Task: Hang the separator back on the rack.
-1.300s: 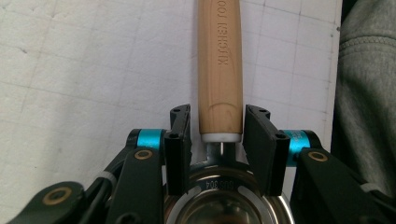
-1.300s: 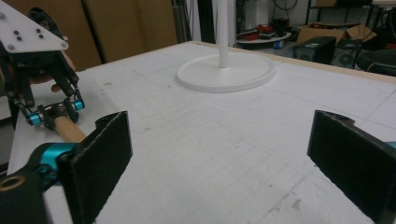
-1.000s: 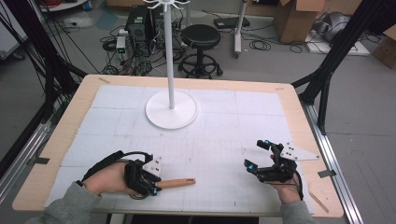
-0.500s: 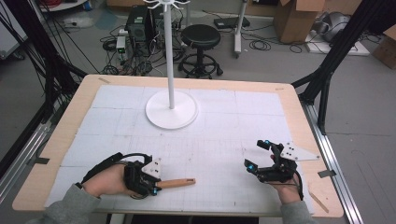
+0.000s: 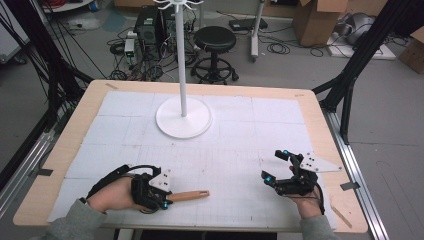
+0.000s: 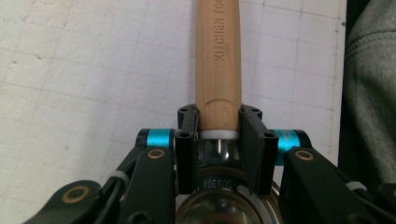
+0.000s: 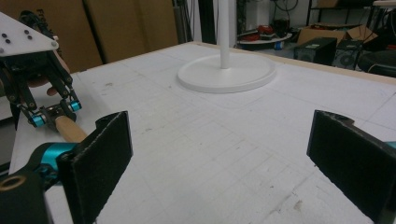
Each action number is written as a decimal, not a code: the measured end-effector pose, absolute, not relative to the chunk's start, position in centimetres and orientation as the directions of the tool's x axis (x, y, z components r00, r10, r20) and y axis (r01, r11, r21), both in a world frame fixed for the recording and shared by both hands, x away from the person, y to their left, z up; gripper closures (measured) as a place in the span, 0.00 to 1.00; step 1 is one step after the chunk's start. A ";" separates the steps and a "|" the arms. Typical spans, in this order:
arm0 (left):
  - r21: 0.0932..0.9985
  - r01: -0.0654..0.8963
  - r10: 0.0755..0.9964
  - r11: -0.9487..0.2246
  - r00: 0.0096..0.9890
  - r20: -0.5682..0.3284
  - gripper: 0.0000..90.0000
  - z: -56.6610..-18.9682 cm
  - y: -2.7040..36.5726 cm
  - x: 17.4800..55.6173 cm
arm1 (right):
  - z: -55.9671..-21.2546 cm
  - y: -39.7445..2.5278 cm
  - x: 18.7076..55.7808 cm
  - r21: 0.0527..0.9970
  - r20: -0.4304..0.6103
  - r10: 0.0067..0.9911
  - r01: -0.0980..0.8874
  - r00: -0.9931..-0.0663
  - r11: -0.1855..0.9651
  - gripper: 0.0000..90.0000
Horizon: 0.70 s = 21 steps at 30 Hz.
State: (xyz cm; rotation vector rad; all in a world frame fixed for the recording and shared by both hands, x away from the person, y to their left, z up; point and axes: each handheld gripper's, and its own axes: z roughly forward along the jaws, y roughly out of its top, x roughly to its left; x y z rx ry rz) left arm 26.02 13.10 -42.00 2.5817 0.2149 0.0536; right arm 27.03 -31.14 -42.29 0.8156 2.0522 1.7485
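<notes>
Near the front edge of the bench (image 5: 65,150), toward its left corner, we see the left tool (image 5: 162,199) closed on a kitchen utensil (image 5: 189,195), which lies flat on the white gridded mat. Its jaws clamp the neck, where the wooden handle (image 6: 217,56) meets a white collar and a steel part stamped with a grade mark. That steel end sits behind the jaws, under the tool body, so we cannot tell what kind of utensil it is.

From the grip the handle's long axis runs roughly parallel to the front edge, pointing toward the right side of the bench. Its free tip ends well short of the right tool (image 5: 274,165).

Close to the front right corner, the right tool rests on the mat with its jaws spread wide and nothing between them. In the right gripper view its black pads (image 7: 100,158) frame bare mat, and the left tool (image 7: 53,111) with the handle shows farther off.

Toward the back edge, near the middle, stands a white rack (image 5: 183,117) with a round base and a thin upright pole, well apart from both tools.

We judge the left hand to be the nearer one, since it already holds the utensil; a lift toward the rack would carry the handle away from the front edge
</notes>
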 end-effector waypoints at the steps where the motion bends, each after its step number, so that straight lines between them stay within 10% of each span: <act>1: 0.528 0.149 0.170 -0.836 0.985 -0.008 0.77 -42.0 13.1 26.0 | -42.3 -31.1 27.1 0.974 0.115 0.610 0.209 -0.784 0.086 0.06; 21: 0.598 0.140 0.201 -0.789 0.979 0.036 0.77 -40.6 14.6 25.6 | -42.3 -31.2 27.0 0.975 0.111 0.609 0.205 -0.785 0.086 0.06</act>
